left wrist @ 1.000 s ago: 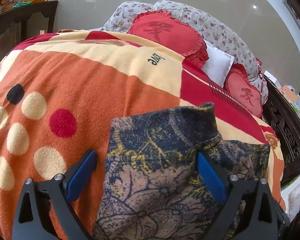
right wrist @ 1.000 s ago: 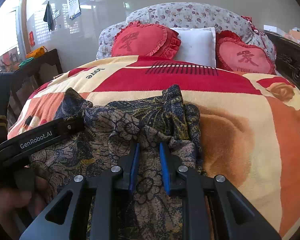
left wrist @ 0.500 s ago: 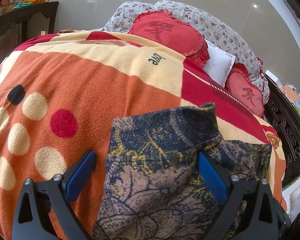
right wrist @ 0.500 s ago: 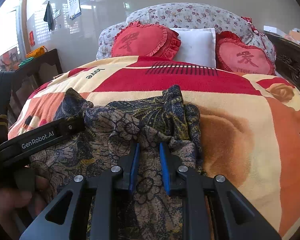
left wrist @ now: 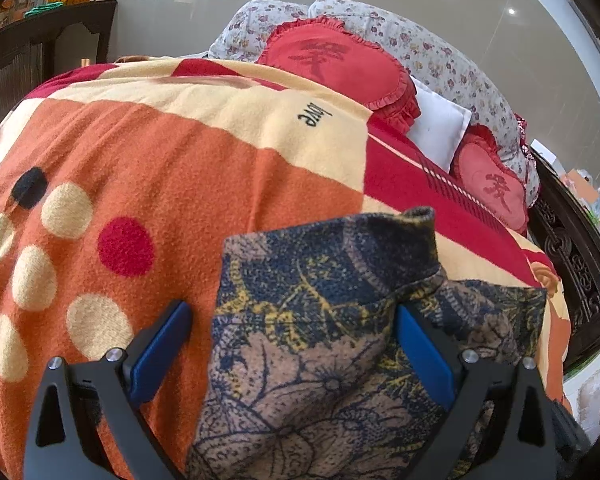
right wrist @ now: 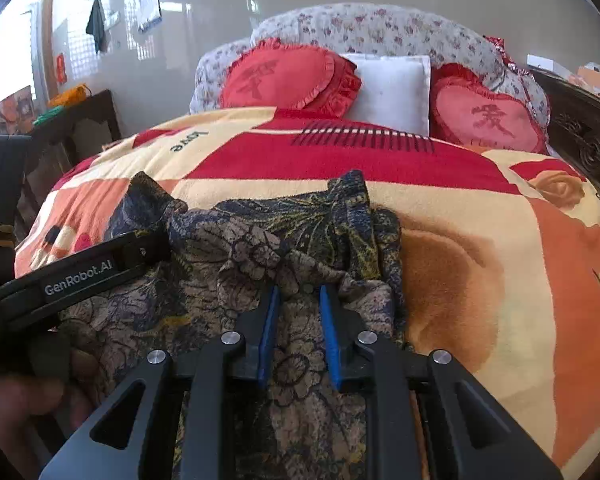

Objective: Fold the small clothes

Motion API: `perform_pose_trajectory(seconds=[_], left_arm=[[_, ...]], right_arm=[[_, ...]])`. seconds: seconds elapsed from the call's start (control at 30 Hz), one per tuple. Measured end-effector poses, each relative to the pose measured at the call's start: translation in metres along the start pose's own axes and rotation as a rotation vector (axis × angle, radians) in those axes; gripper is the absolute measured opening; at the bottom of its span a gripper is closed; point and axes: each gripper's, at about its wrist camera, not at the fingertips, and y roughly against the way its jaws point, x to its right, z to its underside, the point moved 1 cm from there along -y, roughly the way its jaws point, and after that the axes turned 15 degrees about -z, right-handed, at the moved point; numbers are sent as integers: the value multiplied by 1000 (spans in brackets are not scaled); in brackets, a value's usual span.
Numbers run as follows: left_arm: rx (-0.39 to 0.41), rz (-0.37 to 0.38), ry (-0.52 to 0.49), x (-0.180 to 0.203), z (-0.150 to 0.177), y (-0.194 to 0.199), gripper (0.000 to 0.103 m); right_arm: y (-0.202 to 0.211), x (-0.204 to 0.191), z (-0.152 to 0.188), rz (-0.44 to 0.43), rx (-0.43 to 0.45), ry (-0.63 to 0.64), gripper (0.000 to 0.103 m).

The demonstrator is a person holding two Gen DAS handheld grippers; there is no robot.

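Dark blue, tan and yellow floral-print cloth garment (left wrist: pixel 324 332) lies on the fleece blanket of orange, cream and red blocks (left wrist: pixel 172 168), and in your left wrist view it runs up between the blue pads of your left gripper (left wrist: pixel 292 340). Those jaws stand wide apart: the left pad is clear of the cloth over the blanket, while the right pad sits against a raised fold, so nothing is pinched. You can count two red heart-shaped ruffled cushions (left wrist: pixel 332 60), one plain white pillow (left wrist: pixel 436 128) between them, and one garment.

In your right wrist view the same garment (right wrist: pixel 236 264) is bunched in front of your right gripper (right wrist: pixel 298 300), whose jaws are drawn in as far as they go on a ridge of the fabric, the cloth filling the narrow gap between the pads. Your left gripper's black finger (right wrist: pixel 80 276) lies across the garment's left part, with your hand (right wrist: pixel 24 408) below it. Again two heart cushions (right wrist: pixel 288 76), one white pillow (right wrist: pixel 392 88), one garment.

Against the earlier frames nothing differs: both grippers and the cloth sit as they did.
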Motion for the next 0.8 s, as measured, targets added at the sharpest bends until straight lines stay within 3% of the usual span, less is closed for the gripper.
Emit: perform_pose_trajectory(seconds=[0.1, 0.23, 0.37, 0.4, 0.5, 0.63, 0.7, 0.8], left_arm=[[-1, -1, 0, -1, -2, -2, 103], [-12, -25, -15, 1, -4, 1, 103], [-129, 2, -60, -6, -10, 14, 103], [-115, -12, -87, -11, -9, 30, 103], [42, -35, -197, -36, 1, 104, 103], [259, -142, -333, -76, 60, 215, 103], [271, -152, -343, -90, 93, 245, 103], [125, -60, -241, -105, 125, 252, 103]], right_arm=[[41, -1, 7, -23, -2, -34, 0], [98, -9, 43, 57, -7, 41, 3], [136, -16, 85, 82, -33, 92, 3], [141, -18, 93, 89, -43, 93, 3], [158, -25, 114, 82, -49, 73, 3], [185, -37, 133, 69, -14, 24, 3], [197, -43, 137, 67, 2, 13, 3], [218, -50, 141, 71, 27, 7, 3]])
